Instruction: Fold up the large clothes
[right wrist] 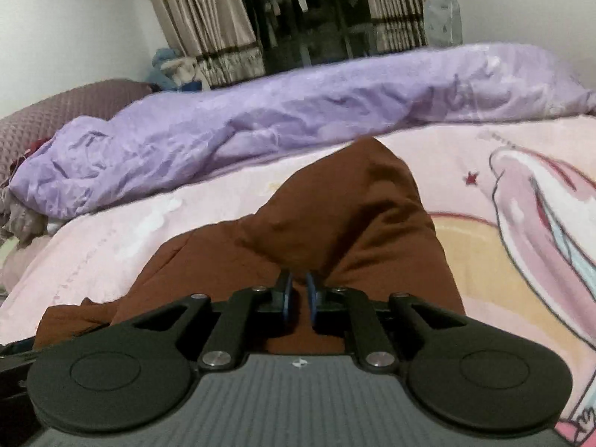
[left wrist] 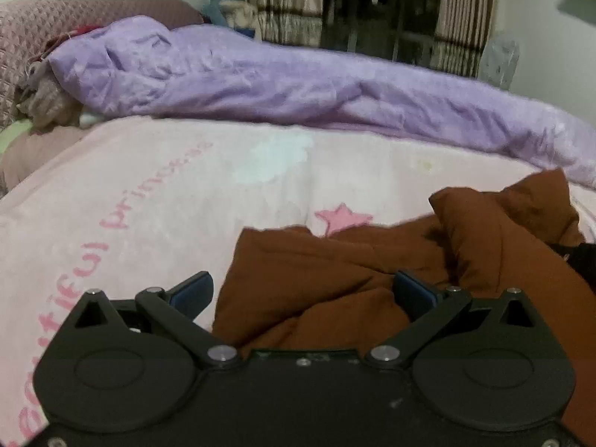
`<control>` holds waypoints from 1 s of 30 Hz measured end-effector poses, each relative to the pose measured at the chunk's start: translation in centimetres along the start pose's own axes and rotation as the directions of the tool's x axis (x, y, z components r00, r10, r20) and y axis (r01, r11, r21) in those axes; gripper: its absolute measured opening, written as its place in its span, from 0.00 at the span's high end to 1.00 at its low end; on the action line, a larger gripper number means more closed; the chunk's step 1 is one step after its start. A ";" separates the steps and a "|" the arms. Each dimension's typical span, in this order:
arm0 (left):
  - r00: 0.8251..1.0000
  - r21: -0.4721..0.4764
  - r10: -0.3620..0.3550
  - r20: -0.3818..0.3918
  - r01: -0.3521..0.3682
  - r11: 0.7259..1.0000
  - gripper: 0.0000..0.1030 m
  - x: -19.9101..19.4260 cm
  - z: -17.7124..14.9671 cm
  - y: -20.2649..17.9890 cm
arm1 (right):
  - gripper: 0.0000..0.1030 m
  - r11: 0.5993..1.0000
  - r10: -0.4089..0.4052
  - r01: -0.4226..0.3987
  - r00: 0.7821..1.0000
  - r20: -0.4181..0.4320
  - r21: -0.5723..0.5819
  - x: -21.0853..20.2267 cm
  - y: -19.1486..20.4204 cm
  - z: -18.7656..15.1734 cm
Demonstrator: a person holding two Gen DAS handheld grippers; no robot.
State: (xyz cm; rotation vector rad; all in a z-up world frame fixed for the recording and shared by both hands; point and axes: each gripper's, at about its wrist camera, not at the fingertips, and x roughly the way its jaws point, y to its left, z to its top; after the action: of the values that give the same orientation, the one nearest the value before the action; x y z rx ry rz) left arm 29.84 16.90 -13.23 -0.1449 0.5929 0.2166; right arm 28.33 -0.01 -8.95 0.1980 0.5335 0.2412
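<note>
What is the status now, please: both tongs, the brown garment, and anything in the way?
Left tongs open over brown garment. Right tongs nearly closed, small gap. Garment bunched on pink bedcover. Purple quilt behind, not blocking.

A bed under a pink printed sheet (left wrist: 149,186), purple duvet (left wrist: 260,78) behind, striped curtains (right wrist: 208,18), pale walls.

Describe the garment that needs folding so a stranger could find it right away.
Start at the pink printed bedspread covering the bed. On its near side, in front of the long lilac quilt, lies a rumpled brown padded garment, the only dark, plain-coloured thing among the pastels.
</note>
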 end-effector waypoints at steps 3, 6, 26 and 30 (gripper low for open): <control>1.000 0.077 0.028 0.007 -0.028 0.997 0.00 -0.7 0.9 -0.7 | 0.78 0.997 0.077 -0.077 0.997 -0.015 0.032 -1.6 -0.6 1.8; 0.998 0.139 0.058 0.002 -0.058 0.989 0.00 -0.8 2.8 -0.9 | 0.71 0.999 0.050 -0.050 0.996 0.073 0.001 -3.7 -0.9 3.8; 0.996 0.167 0.082 -0.033 -0.076 0.983 0.00 3.4 2.8 -2.0 | 0.73 0.996 -0.024 0.026 0.999 -0.022 0.089 2.6 -3.7 5.6; 0.995 0.158 0.086 -0.046 -0.078 0.984 0.00 3.5 3.0 -1.9 | 0.72 0.998 0.003 -0.005 1.000 0.028 0.059 -2.3 -2.7 5.7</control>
State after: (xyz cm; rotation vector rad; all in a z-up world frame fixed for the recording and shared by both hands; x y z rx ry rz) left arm 34.80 16.21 -12.62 0.0254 0.6662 0.2462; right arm 29.83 -3.94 -3.73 0.2600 0.5127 0.2261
